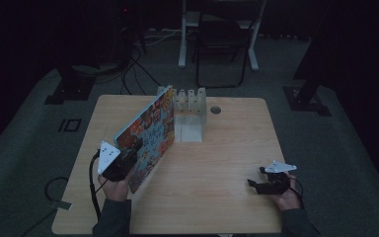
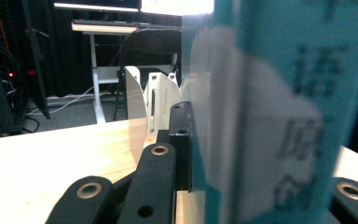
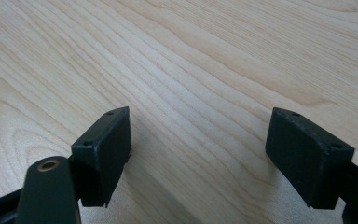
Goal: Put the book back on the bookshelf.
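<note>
Book (image 1: 148, 129) is gripped at its near edge by the left gripper (image 1: 132, 155); the right gripper (image 1: 256, 185) is kept open over bare table (image 1: 212, 168).

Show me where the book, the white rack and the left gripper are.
book (image 1: 150, 129), high view, colourful cover
white rack (image 1: 191, 114), high view, its dividers
left gripper (image 1: 131, 157), high view, between its fingertips on the book
</note>
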`<state>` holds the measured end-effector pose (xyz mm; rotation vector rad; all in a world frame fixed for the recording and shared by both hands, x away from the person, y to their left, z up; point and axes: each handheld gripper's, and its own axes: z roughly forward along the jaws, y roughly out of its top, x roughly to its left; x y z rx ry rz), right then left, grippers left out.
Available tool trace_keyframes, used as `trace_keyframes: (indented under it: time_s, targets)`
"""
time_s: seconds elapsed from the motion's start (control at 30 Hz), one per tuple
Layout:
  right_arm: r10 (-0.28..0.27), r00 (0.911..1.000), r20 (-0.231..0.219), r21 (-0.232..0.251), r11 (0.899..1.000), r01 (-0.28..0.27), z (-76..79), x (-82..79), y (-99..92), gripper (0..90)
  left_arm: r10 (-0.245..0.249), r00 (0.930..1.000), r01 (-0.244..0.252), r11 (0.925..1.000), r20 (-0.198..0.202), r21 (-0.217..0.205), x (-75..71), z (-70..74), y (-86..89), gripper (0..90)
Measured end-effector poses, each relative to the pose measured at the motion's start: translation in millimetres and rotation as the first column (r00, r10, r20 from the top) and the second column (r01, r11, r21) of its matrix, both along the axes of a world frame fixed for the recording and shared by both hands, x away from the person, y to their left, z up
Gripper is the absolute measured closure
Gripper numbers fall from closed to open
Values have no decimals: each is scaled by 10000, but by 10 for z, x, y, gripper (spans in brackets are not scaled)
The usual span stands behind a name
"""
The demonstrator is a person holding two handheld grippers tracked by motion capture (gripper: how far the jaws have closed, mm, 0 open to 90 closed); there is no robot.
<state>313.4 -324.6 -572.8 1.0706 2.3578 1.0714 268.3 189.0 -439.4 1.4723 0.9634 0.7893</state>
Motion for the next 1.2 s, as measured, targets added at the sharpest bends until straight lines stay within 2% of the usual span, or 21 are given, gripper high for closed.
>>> trace_keyframes:
  time_s: [0.3, 0.57, 0.97, 1.2]
  targets:
    - [0, 10000, 0, -1, 10000, 0, 0, 0, 0, 219, 285, 9995, -282, 9995, 147, -160, 23, 4, -21, 811]
    - [-4, 10000, -3, 2, 10000, 4, 0, 0, 0, 219, 391, 9992, -392, 9992, 130, 77, 76, 23, -68, 811]
    - [0, 10000, 0, 3, 10000, 0, 0, 0, 0, 219, 596, 9982, -596, 9982, 92, -57, 140, 38, -125, 811]
    - [-1, 10000, 0, 3, 10000, 1, 0, 0, 0, 218, 754, 9970, -755, 9971, 172, 25, 166, 65, -149, 812]
